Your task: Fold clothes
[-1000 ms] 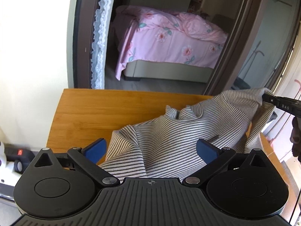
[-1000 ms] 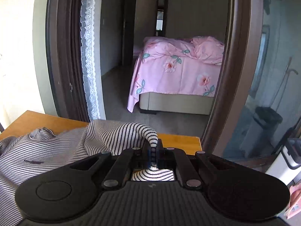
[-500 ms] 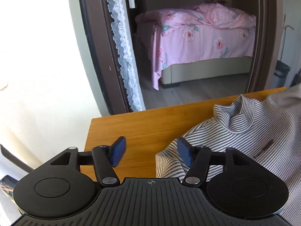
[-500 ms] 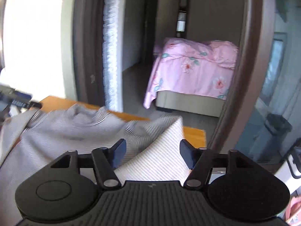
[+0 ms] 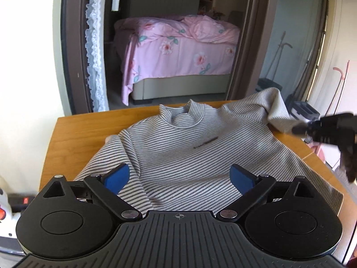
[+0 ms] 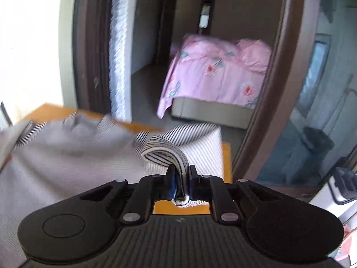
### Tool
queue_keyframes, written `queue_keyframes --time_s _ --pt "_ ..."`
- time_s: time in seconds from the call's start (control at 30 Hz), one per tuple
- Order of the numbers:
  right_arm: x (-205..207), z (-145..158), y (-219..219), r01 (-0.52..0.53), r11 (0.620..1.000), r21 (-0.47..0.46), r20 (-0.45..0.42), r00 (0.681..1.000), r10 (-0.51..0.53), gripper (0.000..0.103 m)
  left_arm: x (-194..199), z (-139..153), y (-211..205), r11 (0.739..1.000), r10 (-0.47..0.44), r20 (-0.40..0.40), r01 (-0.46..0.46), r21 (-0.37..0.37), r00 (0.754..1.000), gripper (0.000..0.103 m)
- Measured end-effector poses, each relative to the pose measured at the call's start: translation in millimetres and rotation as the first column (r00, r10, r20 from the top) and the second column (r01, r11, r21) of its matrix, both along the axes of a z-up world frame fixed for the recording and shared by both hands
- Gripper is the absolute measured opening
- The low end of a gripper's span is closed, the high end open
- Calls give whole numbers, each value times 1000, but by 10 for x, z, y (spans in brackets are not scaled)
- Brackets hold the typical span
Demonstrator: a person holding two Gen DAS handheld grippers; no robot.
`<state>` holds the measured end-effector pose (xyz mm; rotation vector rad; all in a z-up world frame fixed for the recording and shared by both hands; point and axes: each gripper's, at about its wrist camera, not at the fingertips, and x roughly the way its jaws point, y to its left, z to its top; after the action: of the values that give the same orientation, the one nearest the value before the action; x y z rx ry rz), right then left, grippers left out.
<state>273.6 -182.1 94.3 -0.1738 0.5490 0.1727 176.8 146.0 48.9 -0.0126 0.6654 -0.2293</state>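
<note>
A striped shirt (image 5: 189, 151) lies spread across the wooden desk (image 5: 89, 131), collar toward the far edge. The left claw (image 5: 180, 178) has just opened wide and holds nothing. The right claw (image 6: 180, 174) has just closed, clamped on a raised shirt fold near the desk's right edge.

Both grippers (image 5: 179, 177) (image 6: 179, 175): black ribbed housing, round discs, silver screws, blue fingers (image 5: 117, 177).
</note>
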Motion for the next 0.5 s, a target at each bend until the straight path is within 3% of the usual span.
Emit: queue_keyframes --time_s 0.07,0.2,0.3,0.5 --pt "88 428 -174 64 997 45 85 994 -68 10 -100 -19 87 1000 17 2 -17 9 1000 101" --pt "161 989 -108 42 995 86 170 984 -56 10 -241 5 279 999 47 11 -47 -25 999 102" --pt "177 1185 181 -39 992 118 199 980 15 10 -337 38 408 997 59 27 -58 -48 998 103" --pt "313 1216 899 -195 958 209 193 969 155 10 -552 65 665 992 118 26 -117 -53 993 103"
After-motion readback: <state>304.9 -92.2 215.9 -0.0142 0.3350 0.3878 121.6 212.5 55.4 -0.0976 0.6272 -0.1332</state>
